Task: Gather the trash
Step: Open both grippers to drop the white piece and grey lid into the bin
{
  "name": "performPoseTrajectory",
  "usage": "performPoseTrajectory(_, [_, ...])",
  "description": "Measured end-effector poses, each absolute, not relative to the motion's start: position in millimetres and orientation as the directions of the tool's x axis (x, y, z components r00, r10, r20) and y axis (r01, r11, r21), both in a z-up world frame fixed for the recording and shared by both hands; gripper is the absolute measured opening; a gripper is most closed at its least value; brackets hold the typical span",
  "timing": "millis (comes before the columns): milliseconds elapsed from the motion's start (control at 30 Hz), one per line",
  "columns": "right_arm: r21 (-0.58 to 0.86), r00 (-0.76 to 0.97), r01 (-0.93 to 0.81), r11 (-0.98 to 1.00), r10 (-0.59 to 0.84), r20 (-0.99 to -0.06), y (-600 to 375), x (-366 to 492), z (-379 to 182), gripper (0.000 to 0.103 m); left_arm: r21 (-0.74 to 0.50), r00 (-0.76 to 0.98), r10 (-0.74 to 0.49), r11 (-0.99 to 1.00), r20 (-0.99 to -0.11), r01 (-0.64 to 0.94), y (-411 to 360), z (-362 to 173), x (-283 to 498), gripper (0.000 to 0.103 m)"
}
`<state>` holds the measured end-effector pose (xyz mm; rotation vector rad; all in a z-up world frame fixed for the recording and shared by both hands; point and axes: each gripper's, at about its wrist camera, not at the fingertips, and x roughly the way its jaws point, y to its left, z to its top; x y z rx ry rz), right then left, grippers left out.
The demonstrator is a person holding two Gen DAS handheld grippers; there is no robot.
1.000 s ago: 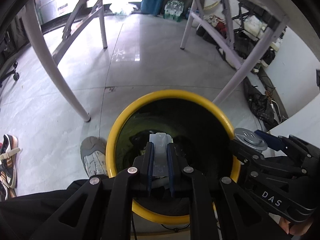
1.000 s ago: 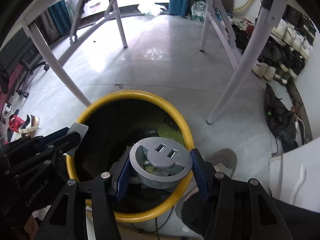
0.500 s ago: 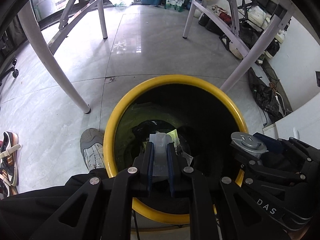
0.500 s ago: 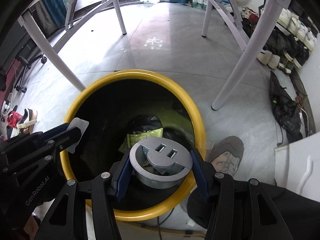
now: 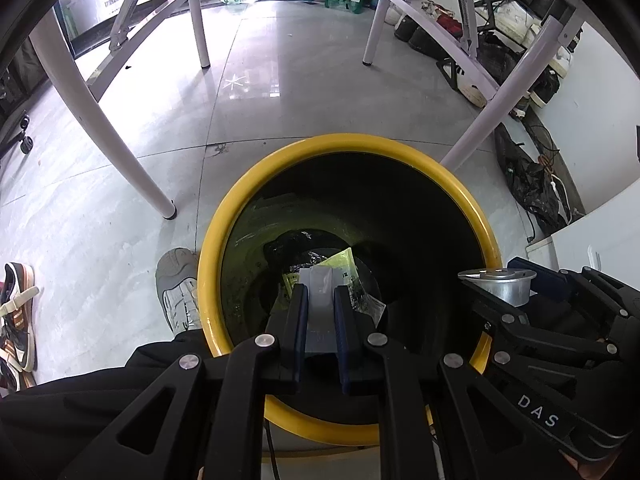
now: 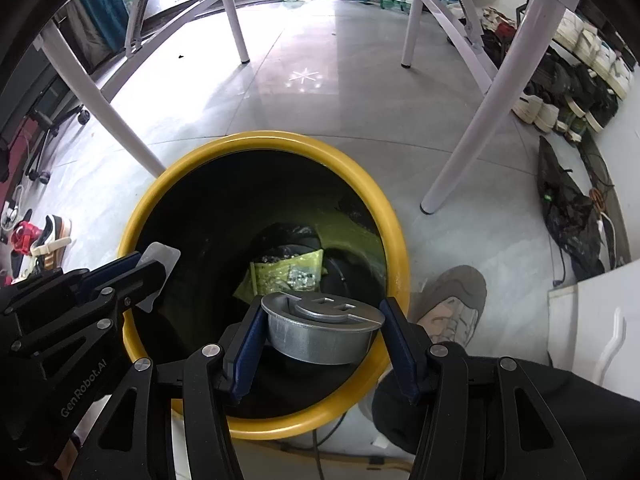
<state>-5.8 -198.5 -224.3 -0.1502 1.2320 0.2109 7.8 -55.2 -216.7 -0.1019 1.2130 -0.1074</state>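
- Left gripper point(image 5: 320, 300): clenched on a flat, translucent plastic piece point(image 5: 320, 284), pinched edge-on between the two blue pads; held above the mouth of the bin. From the right wrist view the same gripper point(image 6: 150, 276) shows at the left, over the bin's left rim, the plastic piece point(image 6: 160, 258) sticking out past the fingertips.
- Right gripper point(image 6: 322, 332): clamped on a round grey metal socket point(image 6: 320, 328) with two small rectangular slots in its top face; blue pads press on its left and right sides. It sits over the near part of the bin opening. In the left wrist view this gripper point(image 5: 498, 282) shows at the right, the socket point(image 5: 498, 286) seen from the side, just over the bin's right rim.
- Bin point(image 5: 224, 216), also point(image 6: 384, 208): round, yellow rim, dark inside, standing on the floor below both grippers.
- Bin contents: a yellow-green wrapper point(image 6: 286, 274) at the bottom, lying on dark crumpled material; the same wrapper point(image 5: 344, 262) shows just beyond the left gripper's plastic piece.
- Floor point(image 5: 280, 80): pale grey, glossy tiles.
- Table legs point(image 5: 104, 120): white, slanted, behind and to either side of the bin.
- Grey shoe point(image 5: 178, 288): on the floor, touching the bin's left side; another grey shoe point(image 6: 452, 304) at its right side.
- Striped sneakers point(image 5: 16, 320): far left edge.
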Motion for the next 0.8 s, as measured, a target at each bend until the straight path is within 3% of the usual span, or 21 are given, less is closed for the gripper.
performPoseTrajectory(300, [0.004, 0.314, -0.237, 0.972, 0.08, -0.946, -199.8, -5.9, -225.3, 0.055, -0.116, 0.339, -0.112, 0.993, -0.934, 0.01, -54.0, -219.2, 7.0, 0.011])
performPoseTrajectory(400, [0.005, 0.314, -0.234, 0.972, 0.081, -0.946, -200.1, -5.9, -225.8, 0.055, -0.111, 0.343, -0.106, 0.994, -0.933, 0.006, -53.5, -218.0, 6.2, 0.016])
performPoseTrajectory(567, [0.005, 0.313, -0.234, 0.972, 0.08, -0.946, -200.0, -6.1, -226.3, 0.055, -0.111, 0.358, -0.102, 0.994, -0.928, -0.004, -50.7, -216.1, 4.8, 0.04])
performPoseTrajectory(800, [0.009, 0.312, -0.237, 0.971, 0.085, -0.946, -200.0, -5.4, -225.7, 0.058, -0.105, 0.363, -0.078, 0.993, -0.929, -0.056, -41.9, -215.6, 5.9, 0.043])
